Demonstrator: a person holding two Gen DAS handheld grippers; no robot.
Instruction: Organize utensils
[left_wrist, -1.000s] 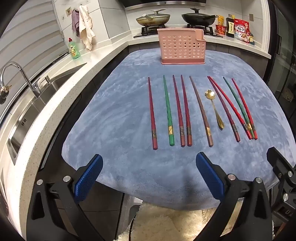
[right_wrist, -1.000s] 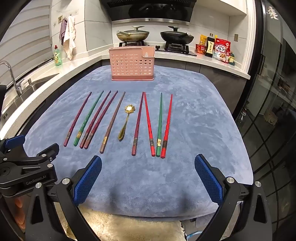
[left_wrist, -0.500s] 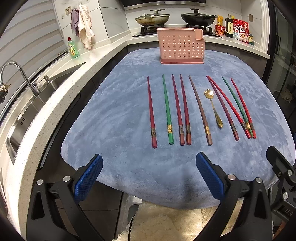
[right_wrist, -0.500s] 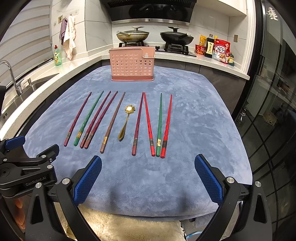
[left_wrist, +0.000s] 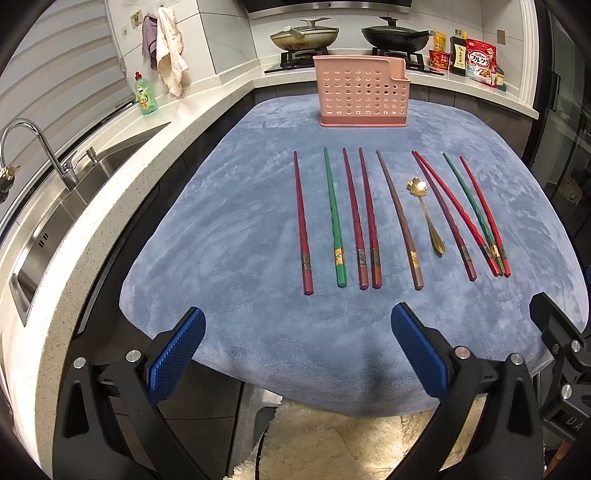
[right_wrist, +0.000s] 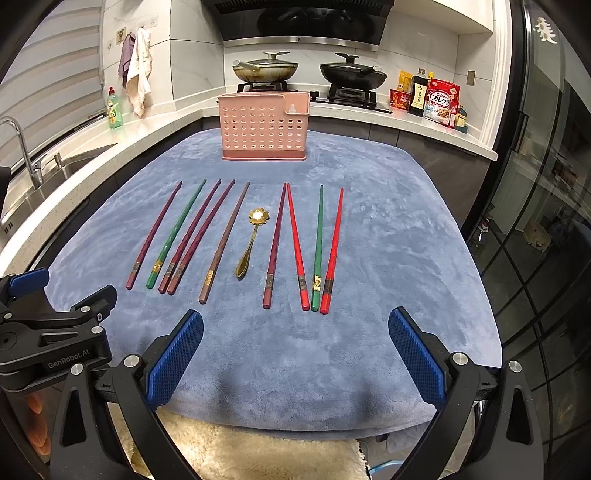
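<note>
Blue plush mat (left_wrist: 229, 236) covers the table in the left wrist view, its near edge drooping just behind the left gripper (left_wrist: 295, 354), whose jaws stand wide apart and hold nothing. Nine chopsticks (left_wrist: 334, 218) and a gold spoon (left_wrist: 424, 210) lie in a row across the mat's middle, tips toward the pink caddy (left_wrist: 364, 92) standing at the far edge. A broad bare strip of mat separates the row from the gripper, and another lies left of the row toward the counter (left_wrist: 122, 206) and sink (left_wrist: 55, 206). At the right border only part of the right gripper's black frame shows.

From the right wrist, the right gripper (right_wrist: 295, 354) also hangs released, short of the mat's near edge. The row lies ahead, the spoon (right_wrist: 255, 232) between the brown stick and the right-hand four, whose thick ends crowd close together. Bare mat (right_wrist: 406, 229) runs right to the edge. The caddy (right_wrist: 264, 127) interior cannot be made out. Left gripper (right_wrist: 51, 332) is cut off at the lower left.
</note>
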